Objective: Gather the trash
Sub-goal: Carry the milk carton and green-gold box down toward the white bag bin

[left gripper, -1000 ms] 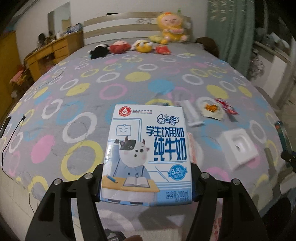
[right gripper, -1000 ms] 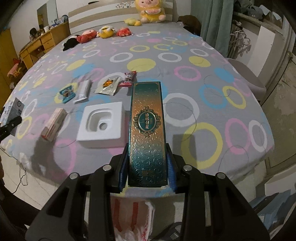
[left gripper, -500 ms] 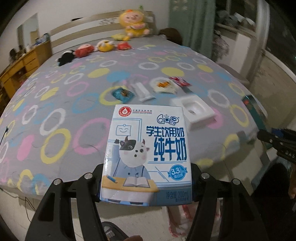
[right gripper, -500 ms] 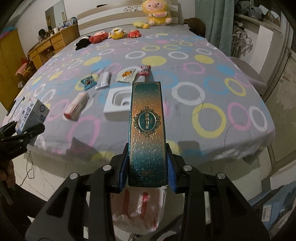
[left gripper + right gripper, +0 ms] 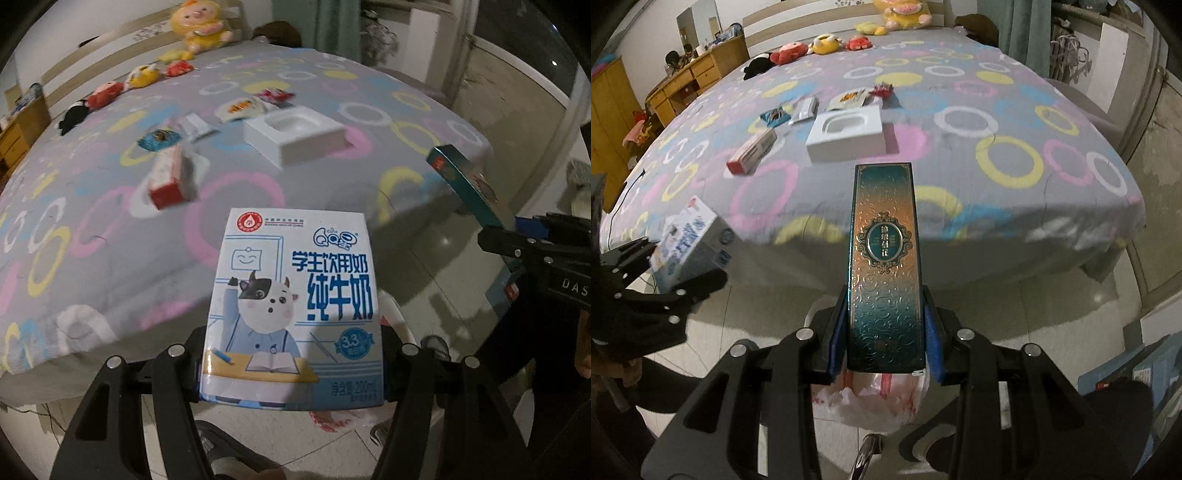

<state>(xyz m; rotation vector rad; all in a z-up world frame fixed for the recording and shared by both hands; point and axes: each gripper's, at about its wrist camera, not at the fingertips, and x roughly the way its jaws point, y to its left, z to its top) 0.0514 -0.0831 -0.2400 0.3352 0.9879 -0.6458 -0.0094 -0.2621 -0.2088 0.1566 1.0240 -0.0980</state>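
From the left wrist we see our left gripper (image 5: 291, 369) pinching a milk carton (image 5: 291, 306) off the bed's (image 5: 110, 240) foot. From the right wrist, our right gripper (image 5: 884, 339) clamps a teal box (image 5: 884, 266) above a plastic bag (image 5: 871, 402).

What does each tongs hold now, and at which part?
Left tongs: the milk carton, gripped by its two sides near the bottom. Right tongs: the teal box, by its long sides at the near end.

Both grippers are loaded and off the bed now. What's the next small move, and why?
Probably lower the right gripper and let the green box go into the plastic bag. The bag sits open just beneath it, while the left gripper holds the milk carton off to the side.
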